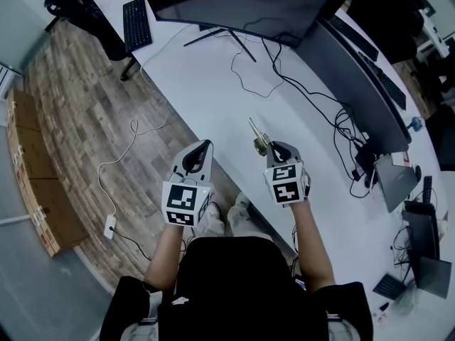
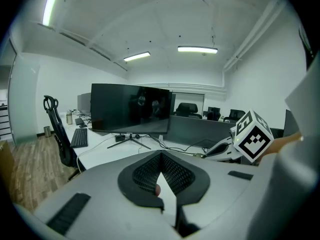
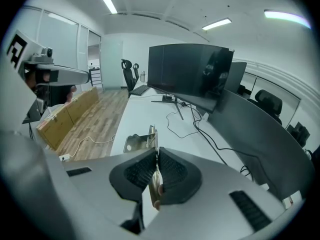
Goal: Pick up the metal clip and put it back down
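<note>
The metal clip (image 1: 258,138) is a thin, shiny sprung piece with a flat plate (image 3: 136,142). It hangs in the air over the near edge of the white table (image 1: 213,91). My right gripper (image 1: 274,148) is shut on it, and the clip's rear end sits pinched between the black ribbed pads (image 3: 172,171). Its front sticks out past the tips toward the monitors. My left gripper (image 1: 202,148) hovers to the left of the right one, just off the table's edge above the floor. Its tips meet with nothing between them (image 2: 161,157).
Two large dark monitors (image 1: 234,2) stand at the back of the table, with black cables (image 1: 284,84) trailing from them. A keyboard (image 1: 136,21) lies at the far left, next to an office chair (image 1: 78,6). Cardboard boxes (image 1: 32,169) and a corded power strip (image 1: 110,226) are on the wooden floor.
</note>
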{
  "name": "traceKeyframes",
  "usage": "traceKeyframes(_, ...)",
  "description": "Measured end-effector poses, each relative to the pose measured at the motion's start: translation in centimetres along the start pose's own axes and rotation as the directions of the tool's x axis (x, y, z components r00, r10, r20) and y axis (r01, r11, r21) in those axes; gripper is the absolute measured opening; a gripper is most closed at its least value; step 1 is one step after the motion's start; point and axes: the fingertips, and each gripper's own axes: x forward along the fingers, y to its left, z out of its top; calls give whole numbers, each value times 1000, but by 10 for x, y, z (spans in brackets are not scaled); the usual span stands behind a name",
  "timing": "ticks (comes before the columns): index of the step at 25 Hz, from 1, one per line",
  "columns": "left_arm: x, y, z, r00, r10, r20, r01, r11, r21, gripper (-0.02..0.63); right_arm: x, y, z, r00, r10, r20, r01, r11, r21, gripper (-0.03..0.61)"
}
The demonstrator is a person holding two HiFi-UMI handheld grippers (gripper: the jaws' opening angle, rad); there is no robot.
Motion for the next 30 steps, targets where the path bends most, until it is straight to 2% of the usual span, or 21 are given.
traceKeyframes(16, -37, -7, 55, 994, -1, 113, -7, 998, 68, 9, -66, 4, 57, 984, -55, 171, 52, 998, 22, 29)
traceKeyframes(23, -52, -8, 79, 987, 0, 160, -18, 994, 108, 9, -93, -1, 83, 965, -83, 251, 78, 997, 30, 29)
traceKeyframes(30, -71, -6, 102, 980, 4, 201, -31, 991, 130, 9, -124, 0, 113, 933, -104, 344, 96, 995, 40, 29)
